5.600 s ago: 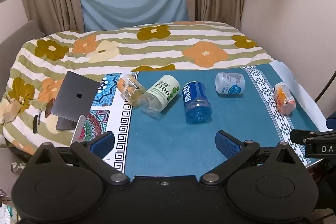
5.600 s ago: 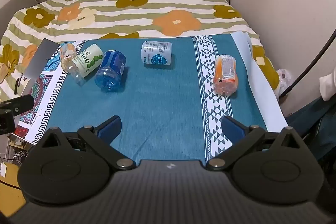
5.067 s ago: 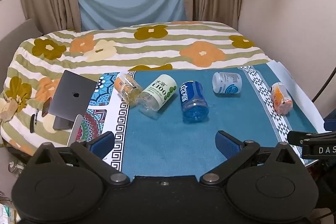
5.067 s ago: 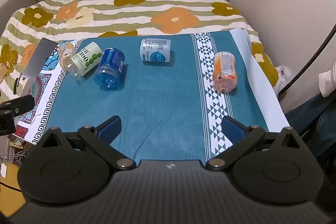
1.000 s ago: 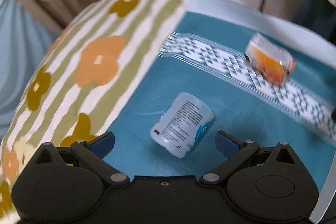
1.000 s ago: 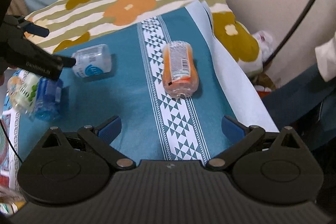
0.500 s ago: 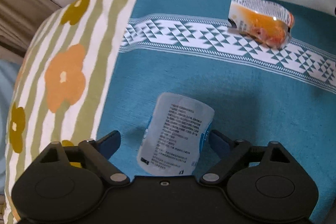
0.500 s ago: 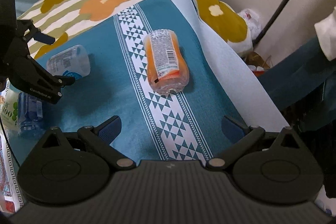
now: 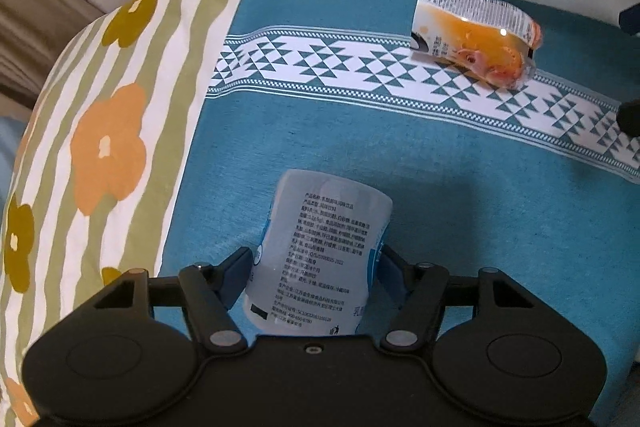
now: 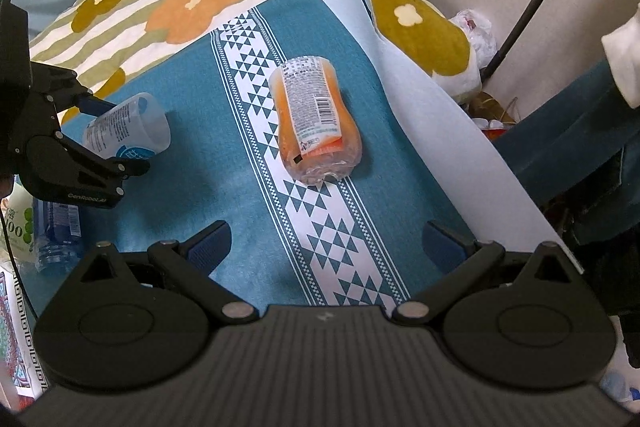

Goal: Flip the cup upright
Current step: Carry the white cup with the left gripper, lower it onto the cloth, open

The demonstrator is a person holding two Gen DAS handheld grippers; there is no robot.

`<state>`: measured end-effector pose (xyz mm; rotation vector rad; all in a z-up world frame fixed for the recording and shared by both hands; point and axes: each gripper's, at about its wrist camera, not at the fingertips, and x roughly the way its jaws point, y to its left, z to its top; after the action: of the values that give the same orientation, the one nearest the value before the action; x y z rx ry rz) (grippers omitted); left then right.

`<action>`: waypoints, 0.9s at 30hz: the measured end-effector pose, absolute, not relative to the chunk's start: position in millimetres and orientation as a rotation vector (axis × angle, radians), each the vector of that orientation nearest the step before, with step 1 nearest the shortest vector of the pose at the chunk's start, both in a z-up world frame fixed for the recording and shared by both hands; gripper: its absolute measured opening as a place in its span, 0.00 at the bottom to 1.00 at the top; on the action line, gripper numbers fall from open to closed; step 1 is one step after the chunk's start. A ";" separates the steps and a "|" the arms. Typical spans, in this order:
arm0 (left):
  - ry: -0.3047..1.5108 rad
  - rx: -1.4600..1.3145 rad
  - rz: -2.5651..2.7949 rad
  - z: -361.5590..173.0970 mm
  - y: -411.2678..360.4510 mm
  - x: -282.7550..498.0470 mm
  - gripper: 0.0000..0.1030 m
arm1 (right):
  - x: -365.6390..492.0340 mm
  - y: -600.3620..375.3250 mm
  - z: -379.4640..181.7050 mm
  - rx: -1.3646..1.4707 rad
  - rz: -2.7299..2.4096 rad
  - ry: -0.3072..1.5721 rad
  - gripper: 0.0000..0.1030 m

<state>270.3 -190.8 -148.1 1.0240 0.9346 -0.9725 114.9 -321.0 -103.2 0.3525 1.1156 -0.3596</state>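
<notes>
Your left gripper [image 9: 316,269] is closing its blue pads on the white cup [image 9: 320,255], one pad against each side of its printed wall. The cup is lying on its side between the fingers, its far end pointing away from you over the teal cloth [image 9: 460,227]. From your right wrist view, that left gripper [image 10: 116,131] is reaching in from the left and pinching the same cup [image 10: 128,129], which is still tipped over on the cloth.

Your right gripper [image 10: 326,243] is hovering spread wide, holding nothing, with the white triangle-patterned band [image 10: 320,235] running between its fingers. Ahead of it, an orange bottle [image 10: 314,125] is lying on its side across that band. Off to its left, past the left gripper, a blue bottle [image 10: 56,227] is resting on the cloth. Beyond the cloth, the flowered bedspread [image 10: 192,3] is covering the bed.
</notes>
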 end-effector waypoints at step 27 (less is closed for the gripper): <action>1.044 0.433 -0.420 -58.0 -120.4 135.4 0.68 | 45.6 -313.9 -53.2 0.199 -0.031 0.950 1.00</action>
<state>135.4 -120.4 -58.0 0.4332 1.0441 -0.4198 45.6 -313.9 -53.2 0.1988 0.9503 -0.0308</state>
